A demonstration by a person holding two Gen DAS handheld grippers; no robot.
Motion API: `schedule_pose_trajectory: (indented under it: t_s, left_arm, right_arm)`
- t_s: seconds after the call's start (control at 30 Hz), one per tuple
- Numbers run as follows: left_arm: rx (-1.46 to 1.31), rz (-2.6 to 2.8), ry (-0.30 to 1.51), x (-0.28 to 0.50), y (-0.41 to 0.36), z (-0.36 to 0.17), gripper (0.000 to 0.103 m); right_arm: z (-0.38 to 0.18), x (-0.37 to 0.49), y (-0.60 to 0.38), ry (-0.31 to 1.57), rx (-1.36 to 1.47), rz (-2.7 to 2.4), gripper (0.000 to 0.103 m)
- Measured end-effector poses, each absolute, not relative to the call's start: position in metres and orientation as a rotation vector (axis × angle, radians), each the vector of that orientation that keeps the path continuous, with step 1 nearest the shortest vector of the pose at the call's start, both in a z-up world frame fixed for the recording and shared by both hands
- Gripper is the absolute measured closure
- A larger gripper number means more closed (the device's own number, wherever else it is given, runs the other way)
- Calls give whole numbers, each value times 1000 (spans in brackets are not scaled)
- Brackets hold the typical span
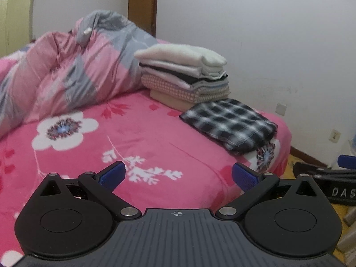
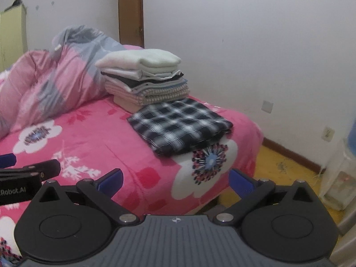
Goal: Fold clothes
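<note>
Right wrist alone shows a water dispenser (both tongs wide open, empty).

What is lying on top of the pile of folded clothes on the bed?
A folded pale cream garment tops the stack. Only edges of the layers below show: white, black, checked. Their middles are covered.

Left gripper and right gripper spread wide (empty)

pink flowered bed carries a folded plaid garment, stacked folded clothes, rumpled quilt.
</note>
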State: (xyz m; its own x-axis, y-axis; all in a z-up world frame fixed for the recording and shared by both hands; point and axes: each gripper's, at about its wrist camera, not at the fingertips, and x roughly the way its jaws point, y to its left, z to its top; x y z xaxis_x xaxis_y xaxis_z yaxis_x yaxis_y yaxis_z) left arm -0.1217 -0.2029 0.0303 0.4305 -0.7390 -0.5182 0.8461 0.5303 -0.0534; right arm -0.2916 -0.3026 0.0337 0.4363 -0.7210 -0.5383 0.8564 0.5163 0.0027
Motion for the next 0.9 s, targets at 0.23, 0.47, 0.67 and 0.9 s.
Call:
schedule_pose_trajectory:
  t_s: [0.23,0.47,0.67,0.9]
  left_arm:
    - [252,-1011,560,-119,-217,17,0]
    - [268,-1008,566,-119,-224,14,0]
    - [277,-1010,562,-121,-224,12,0]
    - [278,-1012,565,-120,-224,12,0]
  right_arm:
    - [24,-288,-303,563,257,-1029,0]
    - [17,-285,-308,580,263,-1052,0]
    - [16,-285,-309,581,269,-1049,0]
    - [15,-285,-309,588,265,-1049,0]
